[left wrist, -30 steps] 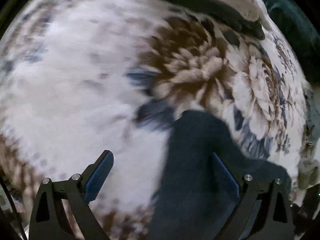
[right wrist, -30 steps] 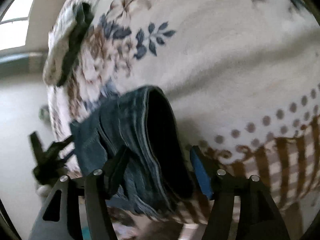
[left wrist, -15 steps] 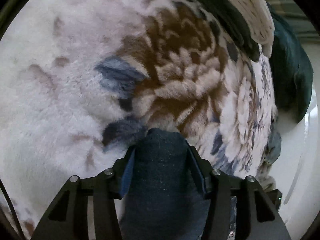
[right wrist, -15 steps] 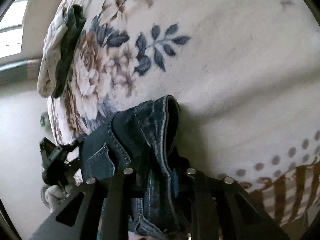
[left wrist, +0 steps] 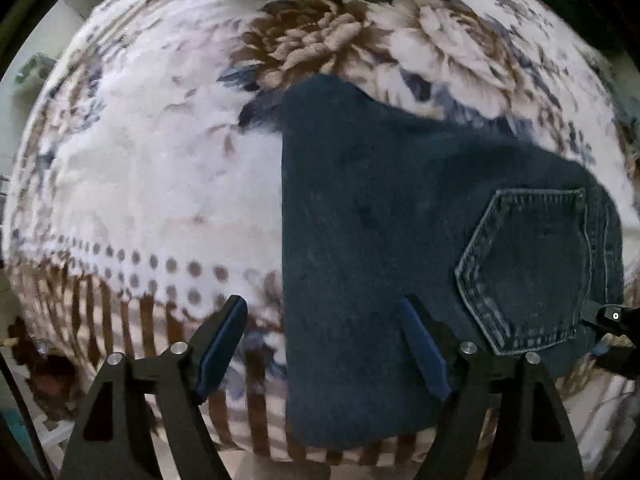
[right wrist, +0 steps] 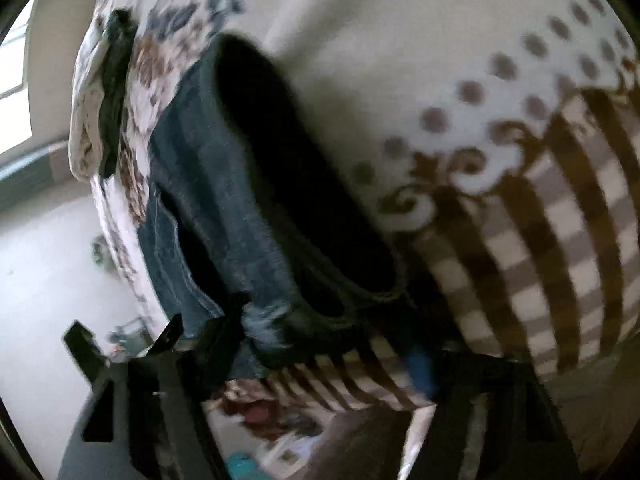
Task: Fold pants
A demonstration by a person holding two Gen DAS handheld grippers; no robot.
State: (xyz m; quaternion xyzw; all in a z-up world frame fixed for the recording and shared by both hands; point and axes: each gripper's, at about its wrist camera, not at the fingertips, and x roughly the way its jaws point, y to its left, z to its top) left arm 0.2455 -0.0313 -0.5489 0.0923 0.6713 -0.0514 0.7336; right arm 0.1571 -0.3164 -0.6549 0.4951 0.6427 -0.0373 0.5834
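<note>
The pants (left wrist: 400,240) lie folded on the floral blanket (left wrist: 160,184) of the bed, with the back pocket (left wrist: 528,268) toward the right of the left wrist view; the left tool (left wrist: 324,344) hangs straight above their near left edge, jaws opening and pressing on nothing, one pad over denim and one over blanket; the right tool (right wrist: 320,360), blurred, is also opening, with a bunched denim edge (right wrist: 272,328) between its jaws, whether gripped cannot be told; the bundle's long axis runs away from that tool, so the left tool seems nearer the flat fold.
</note>
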